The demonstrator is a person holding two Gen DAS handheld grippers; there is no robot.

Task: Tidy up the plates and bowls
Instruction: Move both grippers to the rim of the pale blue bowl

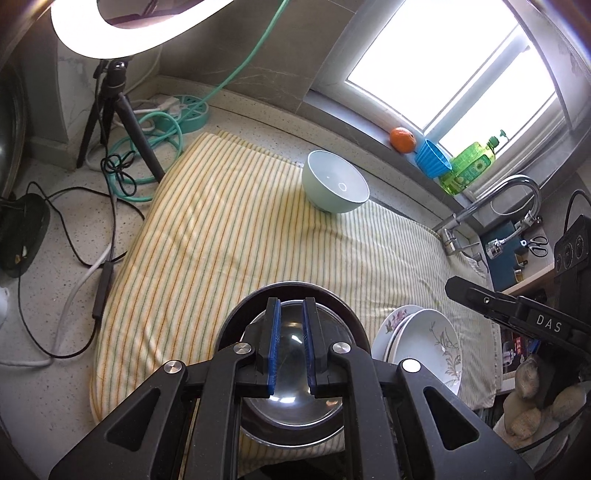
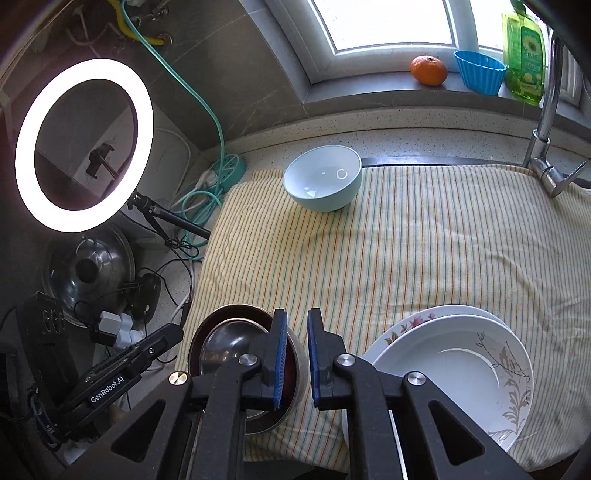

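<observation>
A striped towel (image 1: 229, 236) (image 2: 424, 251) covers the counter. A pale green bowl (image 1: 334, 181) (image 2: 322, 177) stands upright at its far side. A steel bowl nested in a dark bowl (image 1: 291, 387) (image 2: 229, 343) sits at the near edge. White flowered plates (image 1: 424, 343) (image 2: 454, 365) are stacked to its right. My left gripper (image 1: 291, 325) hovers over the steel bowl, jaws slightly apart, holding nothing. My right gripper (image 2: 297, 345) hovers between the nested bowls and the plates, jaws slightly apart, empty.
A ring light on a tripod (image 1: 110, 29) (image 2: 83, 144) and tangled cables (image 1: 122, 170) lie left of the towel. A faucet (image 1: 491, 206) (image 2: 546, 140) stands at the right. An orange (image 2: 428, 70), blue cup (image 2: 480, 72) and green bottle (image 2: 524, 55) sit on the windowsill. A pot lid (image 2: 88, 266) leans left.
</observation>
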